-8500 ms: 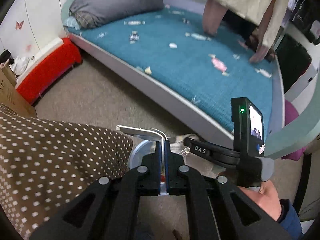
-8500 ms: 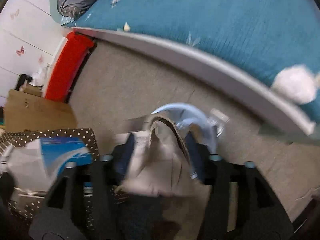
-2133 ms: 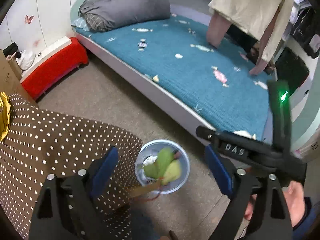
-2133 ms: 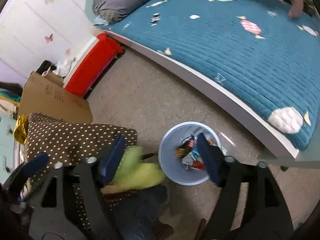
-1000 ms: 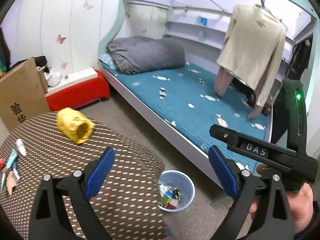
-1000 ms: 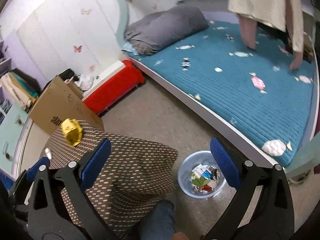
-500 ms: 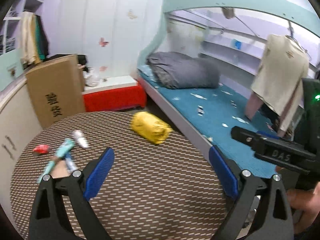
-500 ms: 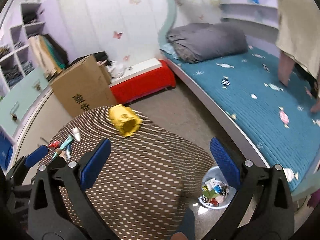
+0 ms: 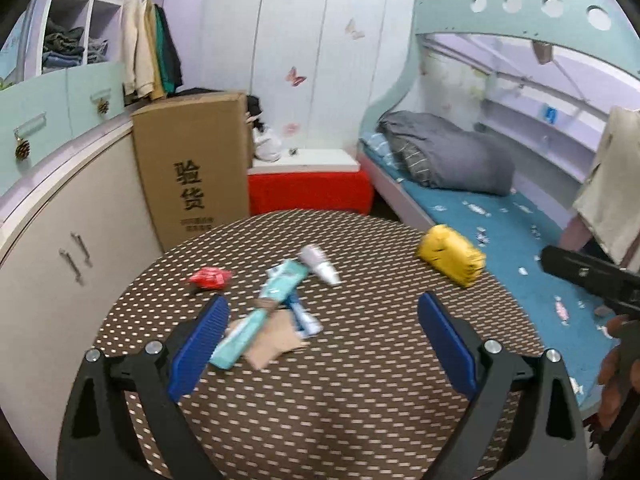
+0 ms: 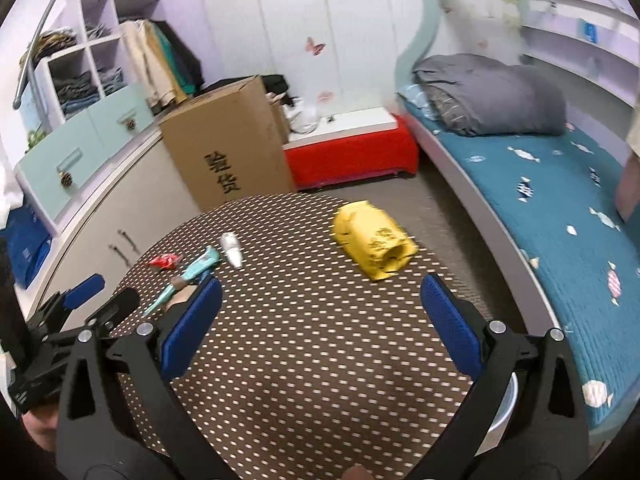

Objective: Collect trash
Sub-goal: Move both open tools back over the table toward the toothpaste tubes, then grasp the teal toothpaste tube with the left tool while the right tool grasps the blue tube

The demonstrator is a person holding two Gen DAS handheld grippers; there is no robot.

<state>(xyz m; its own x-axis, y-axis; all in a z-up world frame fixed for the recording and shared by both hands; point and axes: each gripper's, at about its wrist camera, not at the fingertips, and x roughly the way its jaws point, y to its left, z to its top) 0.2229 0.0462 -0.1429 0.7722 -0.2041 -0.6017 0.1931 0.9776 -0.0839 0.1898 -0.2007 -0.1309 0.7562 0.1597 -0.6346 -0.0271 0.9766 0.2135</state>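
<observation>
Blue pads on my left hand-held gripper [image 9: 322,350] stand wide apart with nothing between them, and my right hand-held gripper [image 10: 318,326] is spread just as wide and just as empty. Both hang above the near part of the round surface [image 9: 360,400], which is covered in a brown cloth with pale dots.

Just ahead of the left hand-held gripper, close to its left finger, lies a little heap of trash: a tan scrap of cardboard [image 9: 272,340], a teal wrapper [image 9: 260,312] lying slantwise over it, and a small blue-and-white packet [image 9: 306,318] touching them on the right. A bit farther out a white tube [image 9: 320,266] lies at the teal wrapper's far end, and a red wrapper [image 9: 210,278] sits apart, ahead and to the left. Ahead and to the right, near the surface's edge and well apart from the heap, rests a yellow roll of bags [image 9: 450,260].

From the right hand-held gripper the yellow roll is straight ahead between the fingers, while the heap lies off beyond its left finger.

Past the surface stand a cardboard box [image 9: 192,172] and a red bench [image 9: 308,190]; farther right, a bed [image 9: 520,240] with a teal cover and a grey duvet [image 9: 452,160].
</observation>
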